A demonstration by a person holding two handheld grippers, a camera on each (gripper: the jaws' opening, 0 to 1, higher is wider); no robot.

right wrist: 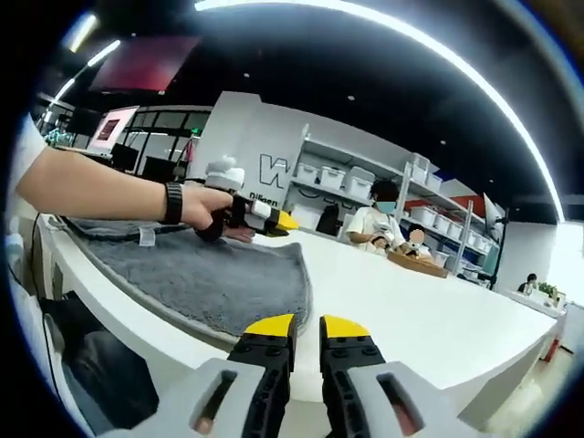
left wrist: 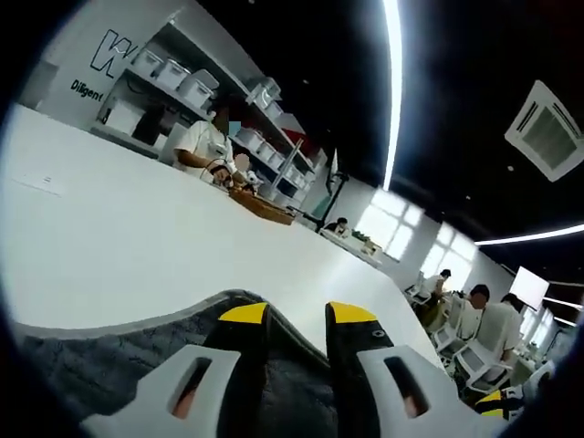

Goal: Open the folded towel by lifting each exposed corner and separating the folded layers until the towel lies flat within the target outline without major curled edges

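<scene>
in the left gripper view the left gripper [left wrist: 298,315] has its yellow-tipped jaws standing a little apart with nothing between them, hovering low over the towel [left wrist: 109,360], a grey pile cloth whose curved edge runs just ahead of the tips on the white table [left wrist: 137,237]. whether the tips touch the cloth i cannot tell. beyond the edge the table is bare up to a tray [left wrist: 263,206] far off, where a seated person [left wrist: 205,141] in a white shirt works in front of shelves [left wrist: 265,137] of white bins. other people [left wrist: 488,319] sit at desks to the right under a long ceiling light [left wrist: 394,82]. in the right gripper view the right gripper [right wrist: 306,330] has its jaws nearly together, a thin gap between the yellow tips and nothing held, hanging off the near edge of the table [right wrist: 429,319], beside the towel's near rounded corner but apart from it. the towel [right wrist: 201,274] lies spread on the left end of the table, mostly flat, its right edge slightly raised in a rim and a small white tag at its far left edge. at the towel's far side the left gripper [right wrist: 285,222] comes in from the left, held in a hand [right wrist: 205,208] with a dark watch [right wrist: 172,203] on the wrist, its tip low at the towel's far edge.
</scene>
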